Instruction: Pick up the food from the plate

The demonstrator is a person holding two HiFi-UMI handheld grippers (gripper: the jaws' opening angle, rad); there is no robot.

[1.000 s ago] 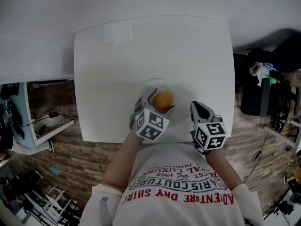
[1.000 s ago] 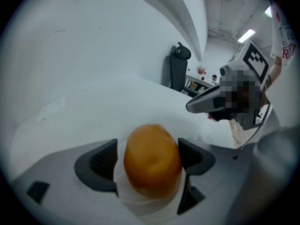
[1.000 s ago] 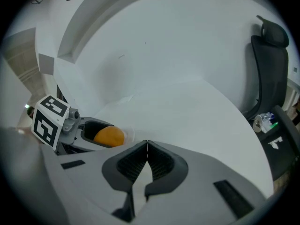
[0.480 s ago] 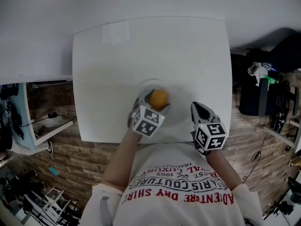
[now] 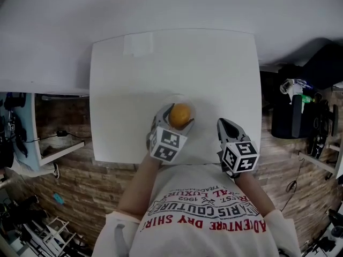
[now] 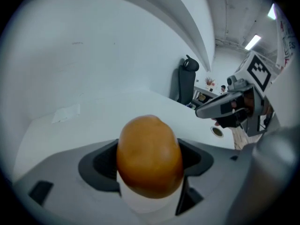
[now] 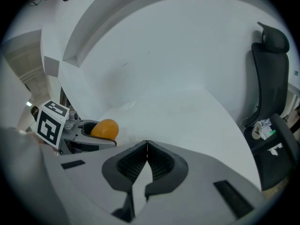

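Landmark: the white square tabletop [image 5: 161,63]; every place below is read from it.
Left gripper [image 5: 180,113]: you hold it over the tabletop's near half, close to the middle, pointing toward the far edge.
Left fingers [image 6: 101,165]: closed on the round orange piece of food [image 6: 149,153], one dark pad against each side.
Food: between your left fingers, above the tabletop's near half, over the pale round plate [image 5: 172,98]. Whether it touches the plate is not clear.
Plate: only a faint rim shows, on the tabletop just beyond the food.
Right gripper [image 7: 146,149]: you hold it at the tabletop's near edge, toward the right corner, apart from the left gripper.
Right fingers [image 7: 126,165]: closed tip to tip with nothing between them.
Pale rectangular patch [image 5: 138,44]: flat on the tabletop near its far edge.
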